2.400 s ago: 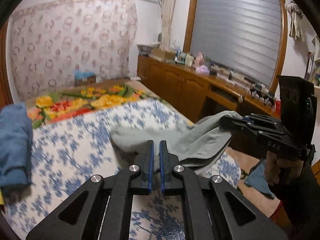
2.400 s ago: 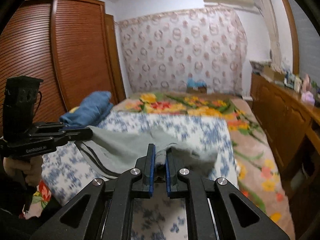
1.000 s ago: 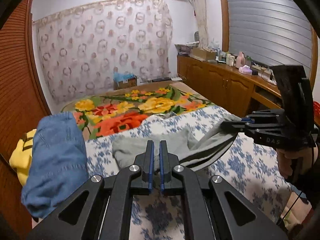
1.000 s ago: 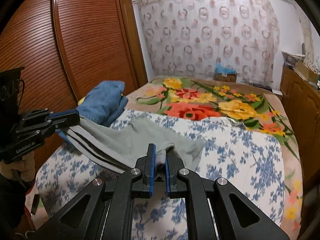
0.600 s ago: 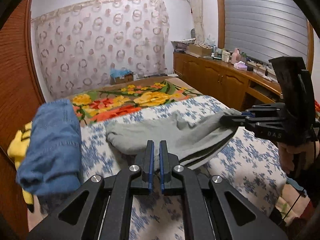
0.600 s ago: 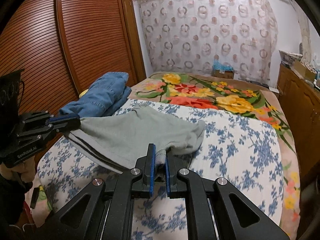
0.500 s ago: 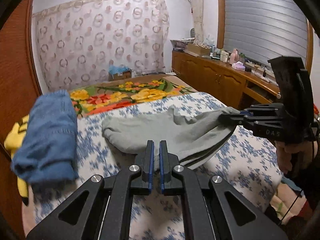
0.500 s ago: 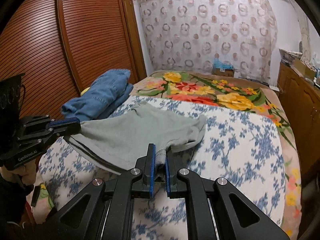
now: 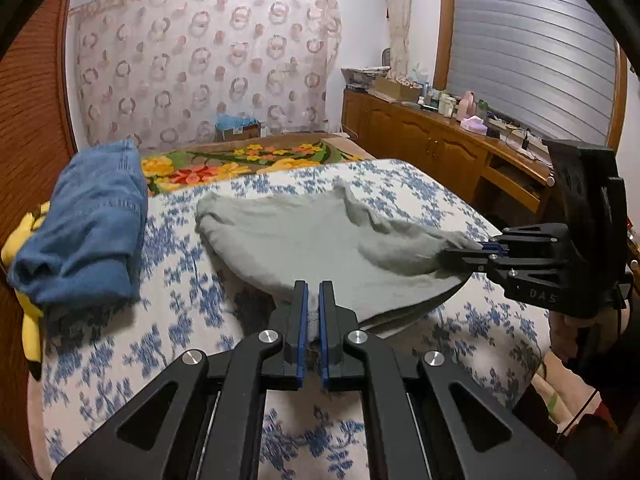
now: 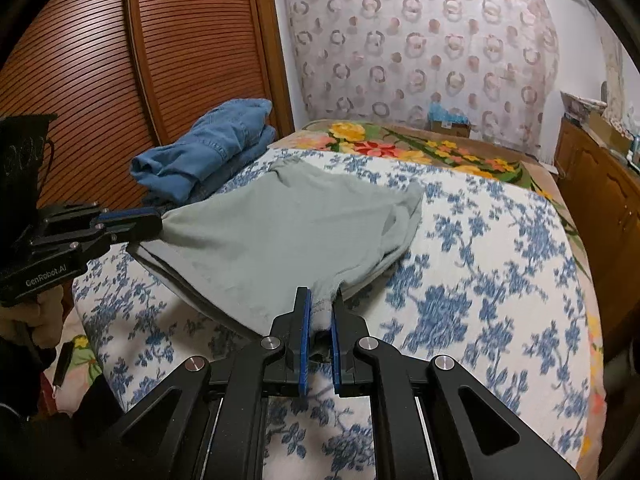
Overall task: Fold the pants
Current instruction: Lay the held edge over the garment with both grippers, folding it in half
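Two grippers are holding the grey pants (image 9: 304, 240) by one end above the blue-flowered bedspread (image 9: 188, 280), each pinching a corner of the cloth. The left gripper (image 9: 313, 312) is clamping a bunched edge between its blue pads, jaws nearly together with only the fabric between them; the right gripper (image 10: 319, 320) is doing the same with a thicker wad of grey at the other corner. From the left wrist view the right gripper is showing off to the side, its jaws closed on a twisted point of the pants, with a hand (image 9: 568, 324) gripping its handle below. The far end of the pants is lying flat on the bedspread, while the near edge is hanging stretched between the two grips, casting a shadow on the cover beneath. A dark stripe is showing along the underside of the near edge. Folded blue jeans (image 10: 208, 148) are sitting near the wooden wardrobe (image 10: 120, 60), just beside the far corner of the pants.
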Tool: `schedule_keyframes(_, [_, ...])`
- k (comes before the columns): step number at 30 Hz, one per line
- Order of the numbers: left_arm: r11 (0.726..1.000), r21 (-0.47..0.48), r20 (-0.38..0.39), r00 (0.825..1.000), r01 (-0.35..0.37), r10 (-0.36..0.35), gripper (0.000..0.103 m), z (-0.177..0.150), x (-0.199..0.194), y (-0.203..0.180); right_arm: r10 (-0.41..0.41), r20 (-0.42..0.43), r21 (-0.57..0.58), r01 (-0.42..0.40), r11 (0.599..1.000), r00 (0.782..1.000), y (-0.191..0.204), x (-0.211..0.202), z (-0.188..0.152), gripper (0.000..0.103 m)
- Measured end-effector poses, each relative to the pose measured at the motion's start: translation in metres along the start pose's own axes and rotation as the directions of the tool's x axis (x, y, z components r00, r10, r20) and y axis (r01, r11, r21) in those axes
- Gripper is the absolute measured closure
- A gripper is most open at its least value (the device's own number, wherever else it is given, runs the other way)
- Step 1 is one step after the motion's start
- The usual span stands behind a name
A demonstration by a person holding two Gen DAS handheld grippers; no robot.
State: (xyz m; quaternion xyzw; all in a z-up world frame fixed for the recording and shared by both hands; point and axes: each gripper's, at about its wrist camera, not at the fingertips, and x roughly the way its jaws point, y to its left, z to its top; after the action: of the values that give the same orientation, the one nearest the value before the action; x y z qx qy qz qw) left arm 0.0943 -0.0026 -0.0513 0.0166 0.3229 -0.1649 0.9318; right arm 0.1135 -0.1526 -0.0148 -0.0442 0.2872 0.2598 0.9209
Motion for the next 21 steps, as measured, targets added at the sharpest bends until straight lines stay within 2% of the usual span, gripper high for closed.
schedule_keyframes(10, [1.000, -0.007, -0.059, 0.998, 0.014, -0.014, 0.097, -0.037, -0.001, -0.008, 0.022, -0.021, 0.043, -0.022, 0.999, 1.000, 0.005, -0.007, -0.028, 0.095])
schedule_keyframes(21, [1.000, -0.010, -0.086, 0.996, 0.029, -0.029, 0.097, -0.054, -0.011, -0.017, 0.044, -0.018, 0.066, -0.043, 0.997, 0.999, 0.011, -0.024, -0.046, 0.095])
